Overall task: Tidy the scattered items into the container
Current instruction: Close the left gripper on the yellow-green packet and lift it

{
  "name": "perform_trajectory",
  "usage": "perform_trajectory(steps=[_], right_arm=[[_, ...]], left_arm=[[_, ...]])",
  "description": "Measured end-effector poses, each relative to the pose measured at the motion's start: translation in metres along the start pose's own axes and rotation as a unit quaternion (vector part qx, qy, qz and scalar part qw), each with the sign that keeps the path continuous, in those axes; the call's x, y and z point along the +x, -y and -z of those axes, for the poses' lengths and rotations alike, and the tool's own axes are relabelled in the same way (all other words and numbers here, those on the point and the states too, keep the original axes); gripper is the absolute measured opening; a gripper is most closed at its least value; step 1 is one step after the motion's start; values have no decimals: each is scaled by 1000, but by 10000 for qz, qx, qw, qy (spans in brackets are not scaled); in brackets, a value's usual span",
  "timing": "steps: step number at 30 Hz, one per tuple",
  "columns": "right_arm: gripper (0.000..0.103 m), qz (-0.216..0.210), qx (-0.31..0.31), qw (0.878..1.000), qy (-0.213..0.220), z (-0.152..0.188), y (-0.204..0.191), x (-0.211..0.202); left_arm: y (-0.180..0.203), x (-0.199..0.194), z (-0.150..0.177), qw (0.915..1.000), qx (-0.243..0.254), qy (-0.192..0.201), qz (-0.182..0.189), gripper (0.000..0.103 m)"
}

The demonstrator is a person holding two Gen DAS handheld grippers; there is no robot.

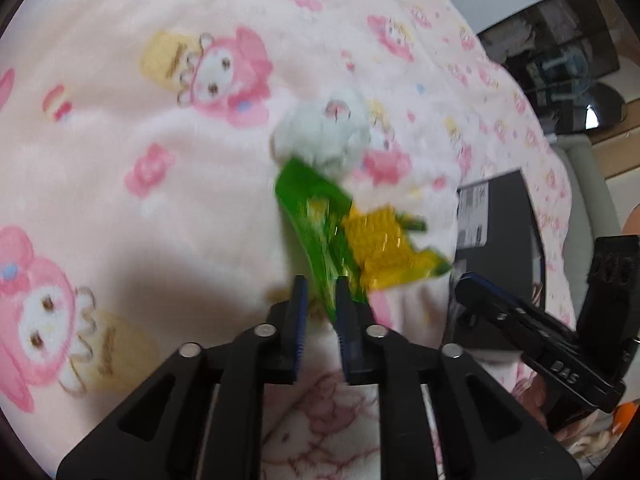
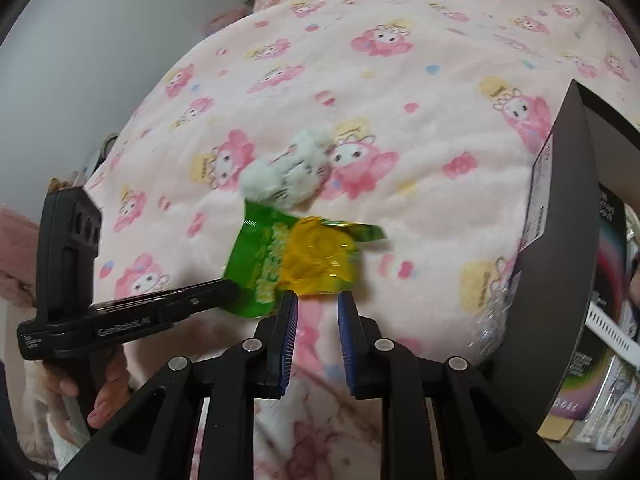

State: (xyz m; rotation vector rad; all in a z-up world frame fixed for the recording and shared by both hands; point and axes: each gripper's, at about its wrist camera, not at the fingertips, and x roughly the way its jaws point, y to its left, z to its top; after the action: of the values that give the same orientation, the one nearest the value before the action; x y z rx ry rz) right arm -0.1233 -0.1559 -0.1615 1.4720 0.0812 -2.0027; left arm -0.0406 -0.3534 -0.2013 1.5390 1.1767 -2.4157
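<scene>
The left gripper (image 1: 322,294) pinches the green snack bag (image 1: 320,216) — a white plush toy (image 2: 286,172) lies just beyond. The right gripper (image 2: 318,300) is unclenched, holding nothing.

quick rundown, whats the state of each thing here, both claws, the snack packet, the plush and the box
left claw: shut on the snack packet's corner
right claw: open, holding nothing
snack packet: pinched at one corner, blurred
white plush: lying loose on the blanket, ungripped
dark box: open, beside the items
</scene>
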Motion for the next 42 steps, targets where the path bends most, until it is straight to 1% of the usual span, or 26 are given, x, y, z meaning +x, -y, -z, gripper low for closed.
perform_trajectory(steps=[1, 2, 4, 5, 8, 11, 14, 16, 18, 19, 20, 22, 24, 26, 27, 28, 29, 31, 33, 35, 36, 38, 39, 40, 41, 42], right_arm=[[19, -22, 32, 10000, 16, -5, 1, 4], [20, -16, 53, 10000, 19, -10, 2, 8], [23, 33, 127, 9999, 33, -16, 5, 15], [26, 50, 199, 9998, 25, -20, 8, 21], [27, -10, 468, 9988, -136, -25, 16, 39], [27, -403, 658, 9966, -299, -26, 21, 55], [27, -658, 508, 9958, -380, -23, 13, 61], [29, -547, 404, 9970, -359, -23, 10, 66], [31, -596, 525, 9963, -336, -23, 14, 70], [32, -621, 572, 9959, -318, -24, 17, 72], [34, -643, 598, 9956, -318, -24, 19, 72], [35, -573, 537, 9963, -347, -23, 16, 73], [35, -467, 533, 9970, -327, -21, 13, 67], [39, -276, 582, 9978, -174, -18, 15, 55], [40, -186, 583, 9981, -91, -17, 15, 50], [45, -62, 546, 9985, -44, -17, 15, 46], [50, 7, 502, 9987, -59, -17, 15, 45], [51, 2, 447, 9989, -109, -18, 16, 46], [54, 6, 415, 9989, -198, -21, 17, 54], [54, -127, 482, 9981, -352, -22, 22, 65], [54, -325, 577, 9972, -359, -24, 25, 69], [52, -665, 674, 9945, -439, -26, 31, 73], [49, -755, 657, 9939, -465, -26, 30, 73], [40, -930, 667, 9922, -487, -26, 30, 74], [38, -1077, 722, 9901, -533, -26, 30, 73], [38, -1059, 718, 9903, -534, -25, 30, 70]], left_arm=[[-1, 0, -5, 10000, -36, 54, 61, 27], [-1, 1, -9, 9999, -76, 86, 46, 30], [-3, 9, -16, 9999, -120, 85, -12, 31], [-6, 16, -19, 9999, -169, 23, -26, 32], [-10, 38, -23, 9995, -248, -173, -73, 32], [-11, 50, -22, 9993, -231, -280, -119, 32], [-12, 55, -21, 9992, -195, -327, -106, 32], [-14, 58, -23, 9990, -248, -355, -57, 32], [-12, 56, -23, 9992, -196, -335, -77, 27], [-10, 55, -22, 9993, -158, -334, -26, 14], [-9, 56, -22, 9991, -163, -369, 85, 6], [-1, 55, -19, 9990, -106, -405, 169, 4], [3, 46, -17, 9997, -47, -243, 13, 2], [0, 32, -15, 9999, -140, -76, 68, 1], [-1, 27, -14, 9999, -146, 6, -32, 1], [-4, 22, -12, 9998, -172, 52, -90, 1], [-7, 20, -12, 9998, -199, 49, -67, 1], [-8, 22, -12, 9999, -120, 5, -106, 1], [-12, 31, -15, 9997, -167, -155, -15, 2], [-18, 45, -19, 9991, -319, -292, 34, 10], [-18, 52, -21, 9987, -344, -369, 42, 11], [-16, 59, -24, 9986, -323, -428, -17, 9], [-14, 59, -24, 9988, -267, -413, -58, 8], [-11, 56, -24, 9991, -205, -374, -88, 4], [-7, 53, -23, 9992, -158, -344, -99, 3], [-3, 49, -21, 9994, -79, -309, -127, 3]])
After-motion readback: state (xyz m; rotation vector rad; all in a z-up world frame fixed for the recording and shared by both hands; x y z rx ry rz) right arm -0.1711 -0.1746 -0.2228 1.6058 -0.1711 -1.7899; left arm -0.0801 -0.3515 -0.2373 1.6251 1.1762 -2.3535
